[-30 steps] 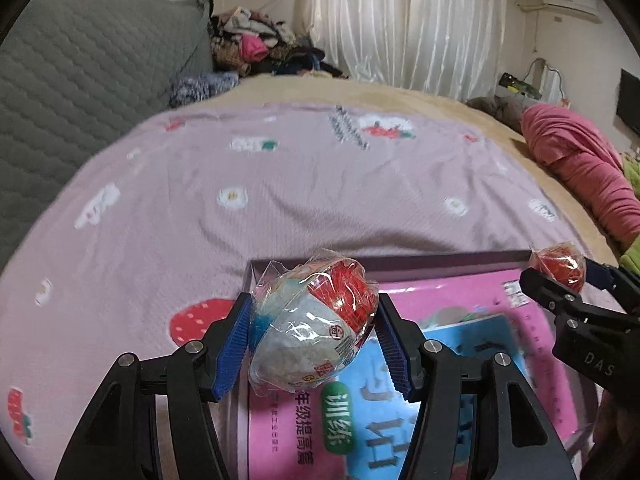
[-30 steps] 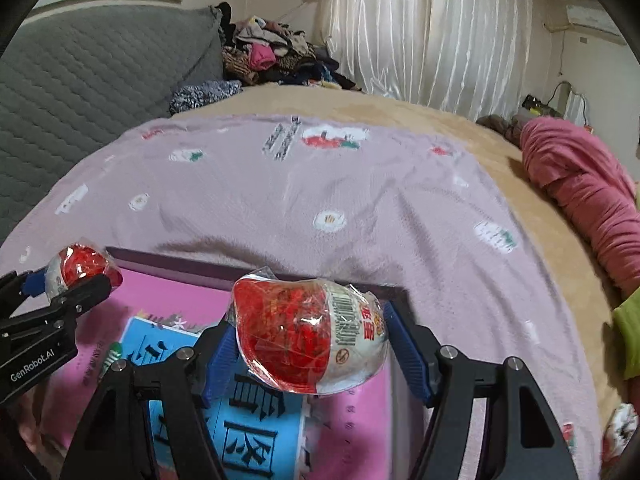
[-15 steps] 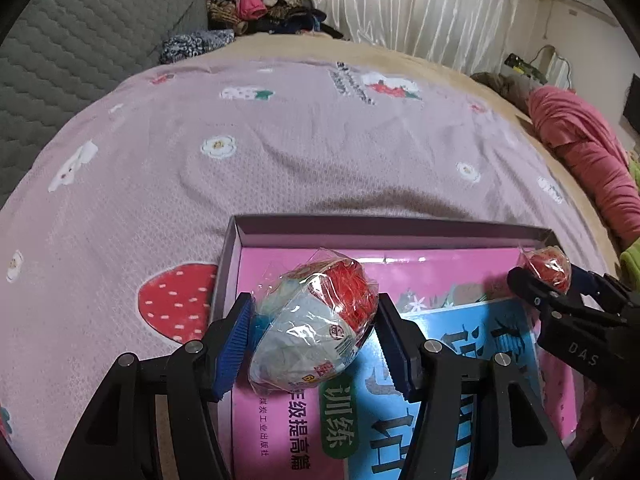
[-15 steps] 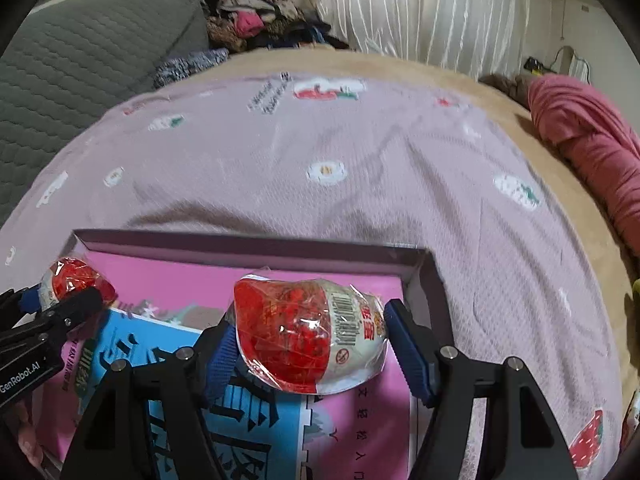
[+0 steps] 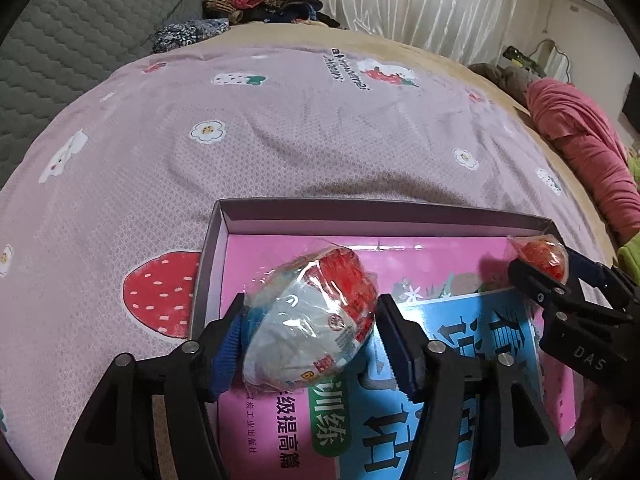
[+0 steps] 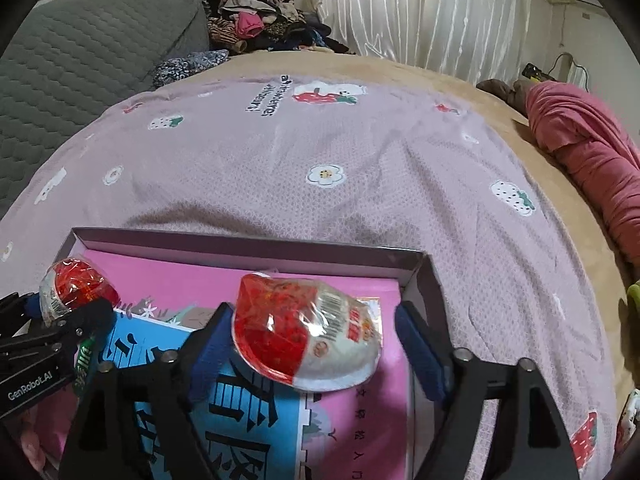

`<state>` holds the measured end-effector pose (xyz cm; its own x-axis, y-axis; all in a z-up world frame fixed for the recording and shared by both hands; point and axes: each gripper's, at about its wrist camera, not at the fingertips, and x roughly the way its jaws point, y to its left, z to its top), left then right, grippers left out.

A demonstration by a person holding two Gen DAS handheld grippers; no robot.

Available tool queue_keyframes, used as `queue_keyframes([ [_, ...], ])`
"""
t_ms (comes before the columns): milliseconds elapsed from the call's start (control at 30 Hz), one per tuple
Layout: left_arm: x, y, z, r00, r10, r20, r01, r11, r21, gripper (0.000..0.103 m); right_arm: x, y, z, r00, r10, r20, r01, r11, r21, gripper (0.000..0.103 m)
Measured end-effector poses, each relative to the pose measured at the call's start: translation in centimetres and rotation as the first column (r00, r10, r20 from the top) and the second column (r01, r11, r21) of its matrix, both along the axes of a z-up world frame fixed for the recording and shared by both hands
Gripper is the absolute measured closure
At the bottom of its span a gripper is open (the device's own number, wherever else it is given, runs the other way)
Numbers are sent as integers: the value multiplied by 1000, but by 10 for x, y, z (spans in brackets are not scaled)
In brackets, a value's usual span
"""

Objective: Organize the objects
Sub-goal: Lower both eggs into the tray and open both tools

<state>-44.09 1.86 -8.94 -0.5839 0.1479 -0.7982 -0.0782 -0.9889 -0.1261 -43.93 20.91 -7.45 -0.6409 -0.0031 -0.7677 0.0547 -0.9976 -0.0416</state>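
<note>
Two plastic-wrapped snack cups with red tops lie on a pink and blue book (image 5: 460, 264) (image 6: 168, 280) inside a shallow purple box (image 5: 360, 210) (image 6: 240, 244) on the bed. One cup (image 5: 312, 320) sits between the fingers of my left gripper (image 5: 310, 308), whose jaws are opening; its right pad stands just off the wrap. The other cup (image 6: 308, 340) rests between the fingers of my right gripper (image 6: 312, 312), also opening, with clear gaps on both sides. Each view shows the other gripper and its cup at the edge (image 5: 540, 256) (image 6: 76, 288).
The box lies on a lilac sheet (image 5: 280, 128) printed with strawberries and flowers. A grey quilted headboard (image 6: 80, 52) rises at the left, a pile of clothes (image 6: 260, 28) sits at the back, and a rolled pink blanket (image 5: 580, 140) lies on the right.
Both grippers have come down over the box and tipped further downward. The cups now rest on the book, and both pairs of jaws have widened, the right pair more.
</note>
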Motion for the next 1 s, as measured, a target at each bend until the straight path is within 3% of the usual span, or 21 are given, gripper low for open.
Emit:
queue_keyframes([
  [100,2,3,1,1000,-7,-8,6,1000,-9,28,0,5,0,1000,-10,7,10,1000,-25,18],
  [300,7,2,9,1000,2,-19,-2,1000,-16,26,7,14,10,1000,-19,-12,18,998,-63,13],
  [533,27,-8,42,994,41,-101,-42,999,-7,21,23,12,31,998,-12,-56,8,998,-65,12],
  [600,36,-10,53,991,52,-122,-56,998,-28,21,31,12,44,997,-6,-75,0,997,-73,5],
  [833,86,-30,90,981,89,-174,-87,996,21,18,84,5,97,983,24,-180,-37,997,-66,2],
  [1000,133,-34,108,976,102,-192,-101,995,16,18,133,-2,121,979,37,-202,-52,996,-69,1],
])
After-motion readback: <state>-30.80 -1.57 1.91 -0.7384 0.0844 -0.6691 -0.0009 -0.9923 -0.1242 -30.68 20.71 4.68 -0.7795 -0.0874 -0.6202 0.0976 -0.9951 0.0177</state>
